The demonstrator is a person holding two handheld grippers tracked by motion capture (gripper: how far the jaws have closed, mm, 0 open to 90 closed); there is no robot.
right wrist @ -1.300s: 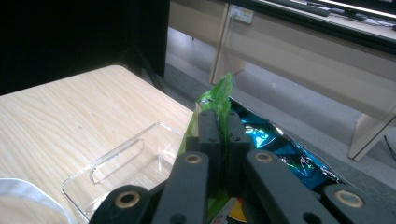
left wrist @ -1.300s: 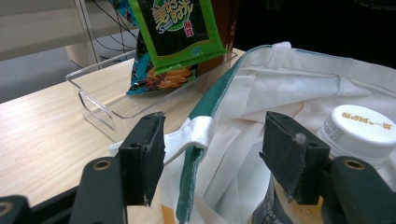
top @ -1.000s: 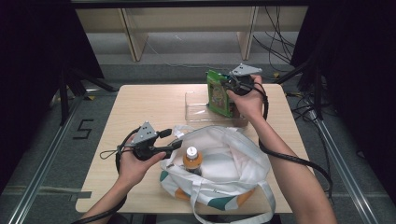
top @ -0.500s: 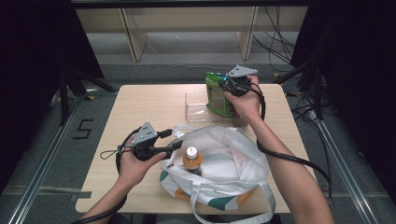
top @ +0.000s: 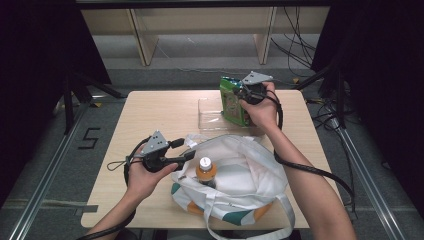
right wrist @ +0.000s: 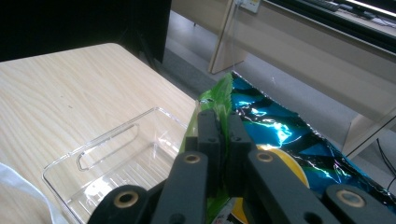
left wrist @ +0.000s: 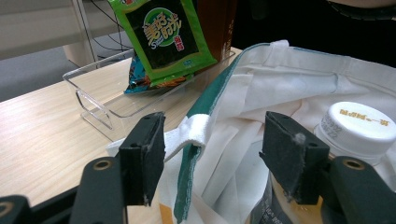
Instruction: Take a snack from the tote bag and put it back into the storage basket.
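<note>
My right gripper (top: 242,91) (right wrist: 219,122) is shut on the top edge of a green snack packet (top: 231,101) (right wrist: 212,100), which it holds upright over the right end of a clear plastic tray (top: 210,114) (right wrist: 107,154). In the left gripper view the same green packet (left wrist: 163,32) stands in the tray (left wrist: 100,100), with a blue packet (left wrist: 139,77) (right wrist: 280,123) behind it. My left gripper (top: 186,149) (left wrist: 215,149) is open at the rim of a white tote bag (top: 250,175) (left wrist: 299,79). The bag's white strap (left wrist: 194,130) and green edge lie between the jaws. A white-capped bottle (top: 205,166) (left wrist: 357,123) stands inside the bag.
The wooden table (top: 150,115) has bare room at its left and far left. Black cables (top: 300,167) trail from both grippers. Beyond the table's far edge are a grey floor and shelf legs (top: 142,42). Dark curtains flank both sides.
The right gripper with the green packet has edged slightly to the left. The left hand and the bag have stayed where they were.
</note>
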